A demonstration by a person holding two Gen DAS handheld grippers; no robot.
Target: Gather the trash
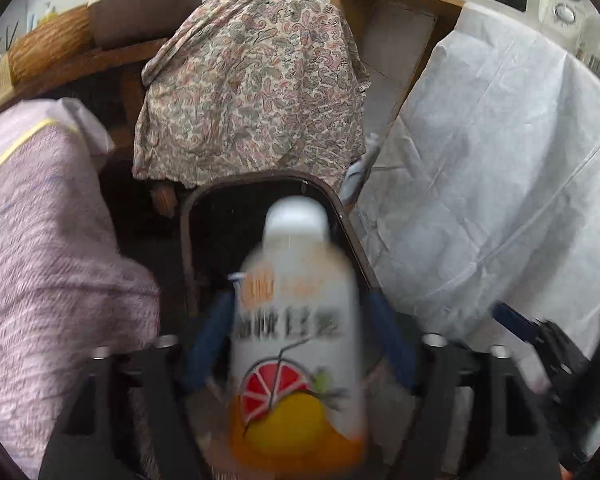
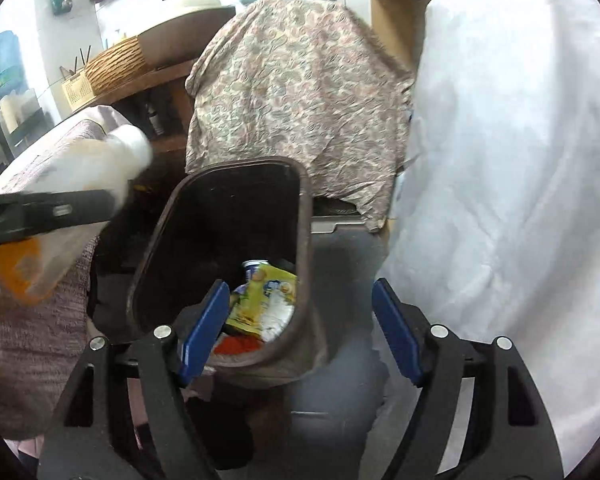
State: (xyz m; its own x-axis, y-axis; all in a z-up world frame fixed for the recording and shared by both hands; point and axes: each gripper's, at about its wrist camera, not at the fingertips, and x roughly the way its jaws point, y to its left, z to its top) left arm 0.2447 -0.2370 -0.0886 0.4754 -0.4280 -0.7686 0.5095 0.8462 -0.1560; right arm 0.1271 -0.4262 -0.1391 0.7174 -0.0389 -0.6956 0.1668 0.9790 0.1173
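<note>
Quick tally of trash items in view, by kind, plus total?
Plastic bottle: 1, between the left gripper fingers
Yellow packet: 1, in the bin
Can-like container: 1, in the bin, partly hidden
Red scrap: 1, in the bin
Total: 4

Bottle (image 1: pixel 296 320): white label, dark characters under orange ones, all motion-blurred, unreadable; citrus picture below. Yellow wrapper (image 2: pixel 264 300) in bin (image 2: pixel 304 216): blue logo, illegible. No other readable text.
</note>
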